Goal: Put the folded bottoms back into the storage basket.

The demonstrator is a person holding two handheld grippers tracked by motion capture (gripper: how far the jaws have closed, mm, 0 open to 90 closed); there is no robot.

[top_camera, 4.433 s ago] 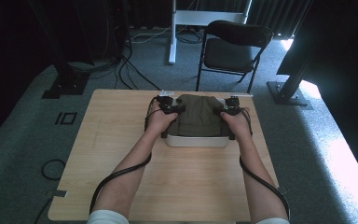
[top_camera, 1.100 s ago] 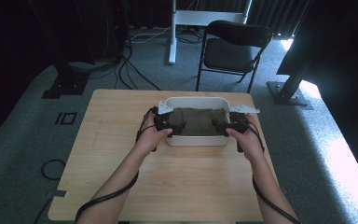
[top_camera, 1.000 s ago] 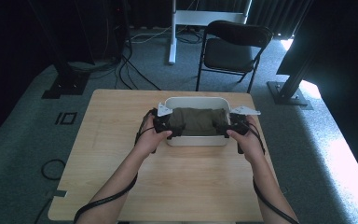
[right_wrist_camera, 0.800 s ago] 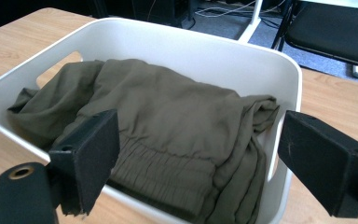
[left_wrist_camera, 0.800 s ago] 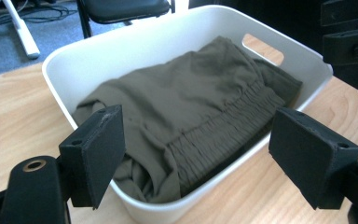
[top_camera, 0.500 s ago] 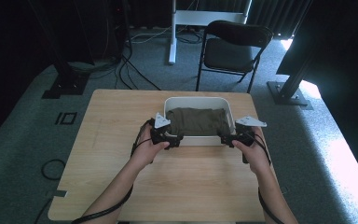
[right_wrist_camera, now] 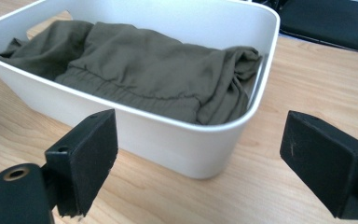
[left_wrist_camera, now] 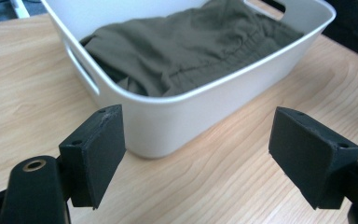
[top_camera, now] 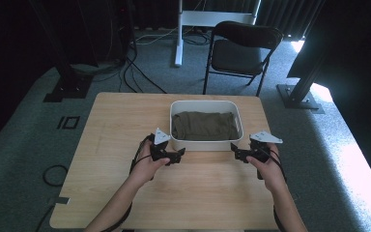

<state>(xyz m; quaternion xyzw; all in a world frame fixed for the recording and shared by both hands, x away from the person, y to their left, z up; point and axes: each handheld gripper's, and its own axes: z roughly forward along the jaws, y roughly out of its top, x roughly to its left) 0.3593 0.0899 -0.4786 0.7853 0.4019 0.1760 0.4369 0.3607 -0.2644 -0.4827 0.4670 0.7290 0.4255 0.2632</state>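
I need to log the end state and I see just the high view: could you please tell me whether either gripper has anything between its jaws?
Observer: No. In the left gripper view the left gripper has its black jaws wide apart with nothing between them, short of the white plastic tub.
Operator: Thank you. And the right one?
Observer: The right gripper is open too, facing a rounded corner of the tub without touching it.
Operator: How does the cloth sit inside?
Observer: The olive-green folded garment lies below the rim, and a gathered waistband seam runs across it.
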